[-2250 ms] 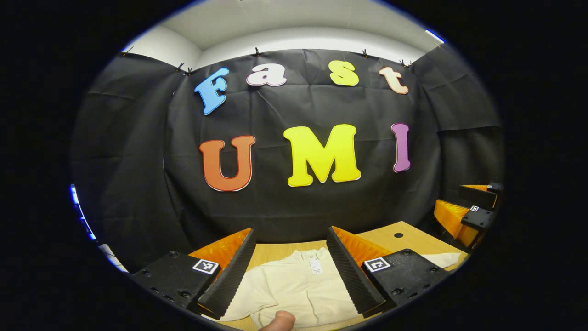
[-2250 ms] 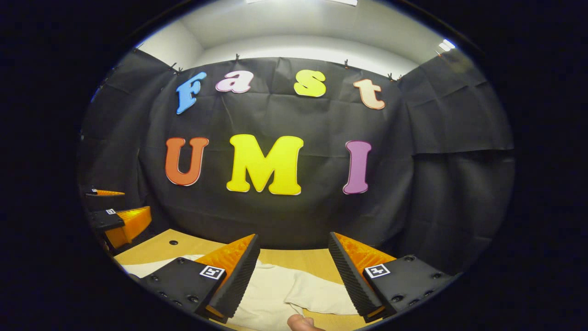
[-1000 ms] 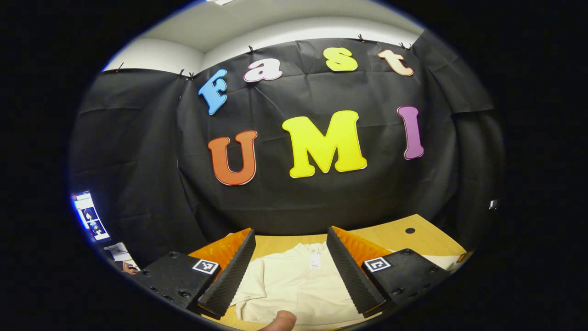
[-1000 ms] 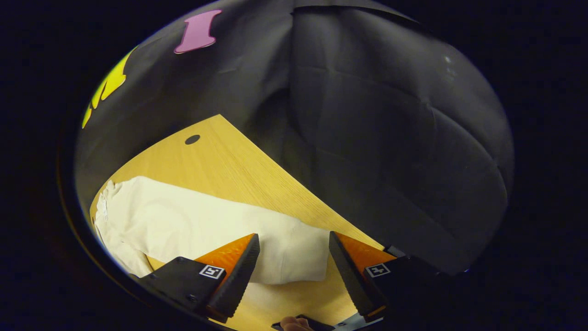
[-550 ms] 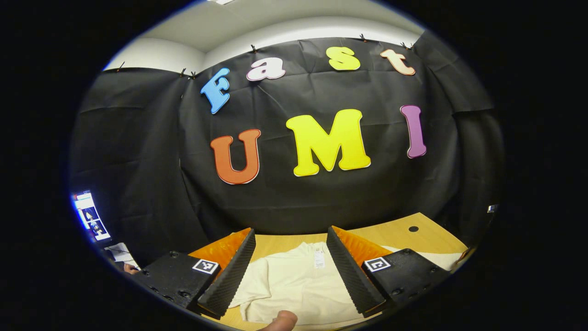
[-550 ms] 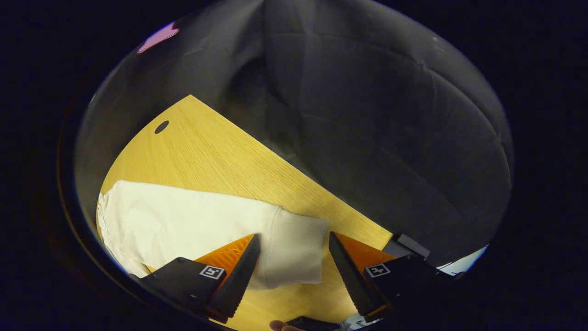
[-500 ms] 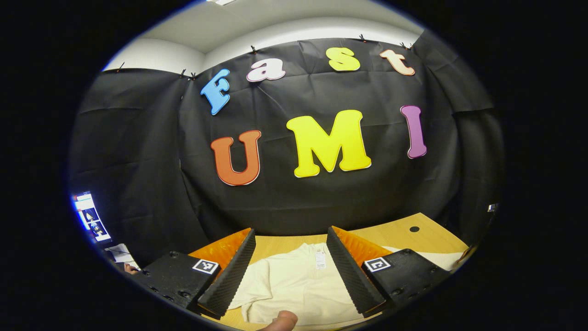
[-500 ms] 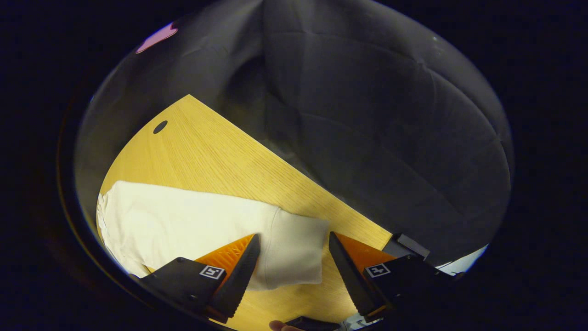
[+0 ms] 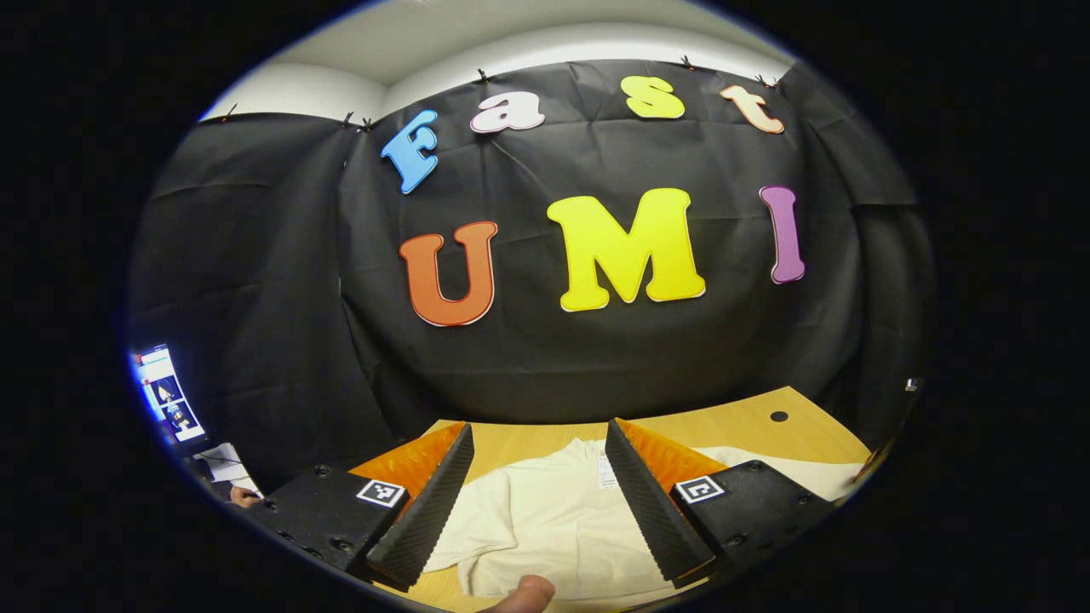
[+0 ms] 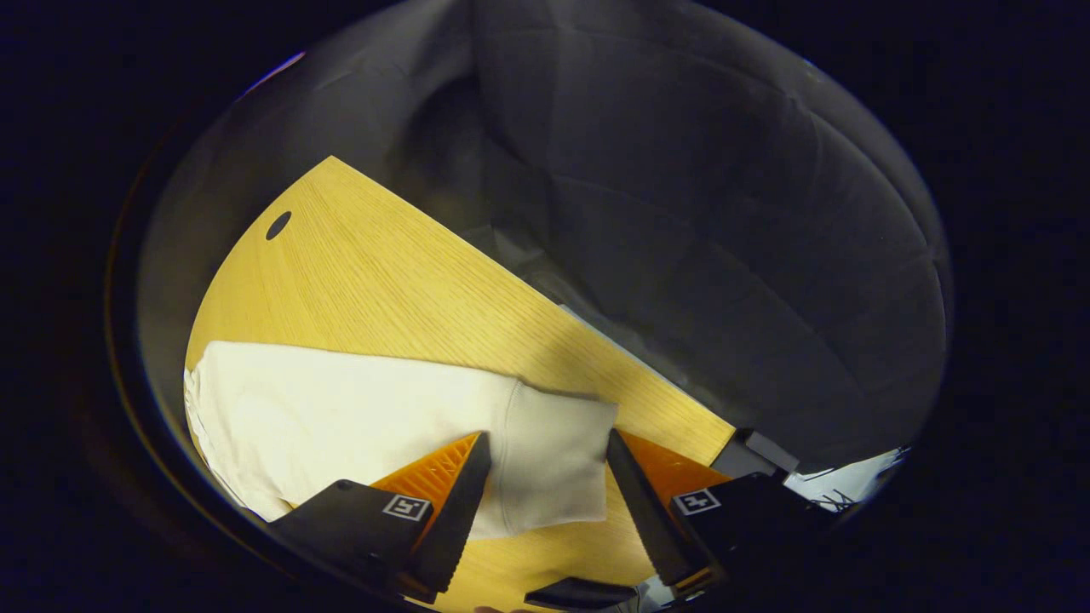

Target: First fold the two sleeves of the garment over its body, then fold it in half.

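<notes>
A cream long-sleeved garment [image 9: 545, 524] lies flat on the wooden table [image 9: 732, 426], with its neck label [image 9: 606, 471] toward the back wall. My left gripper [image 9: 538, 427] hovers open above the garment's body, and a thumb [image 9: 524, 592] shows at the bottom edge. In the right gripper view the garment's sleeve [image 10: 341, 417] stretches across the table and ends in a ribbed cuff [image 10: 553, 468]. My right gripper [image 10: 547, 436] is open and low, with the cuff lying between its two fingers. I cannot tell whether the fingers touch the cloth.
The table's right edge [image 10: 596, 328] runs diagonally just beyond the cuff, with the black cloth wall behind it. A round cable hole [image 10: 278, 225] sits near the far corner. A lit screen [image 9: 166, 400] and papers stand off the table's left side.
The right gripper swung away from the back wall and down to the sleeve end; the cuff now sits between its fingers, which stand slightly closer together. The left gripper shifted a little.
</notes>
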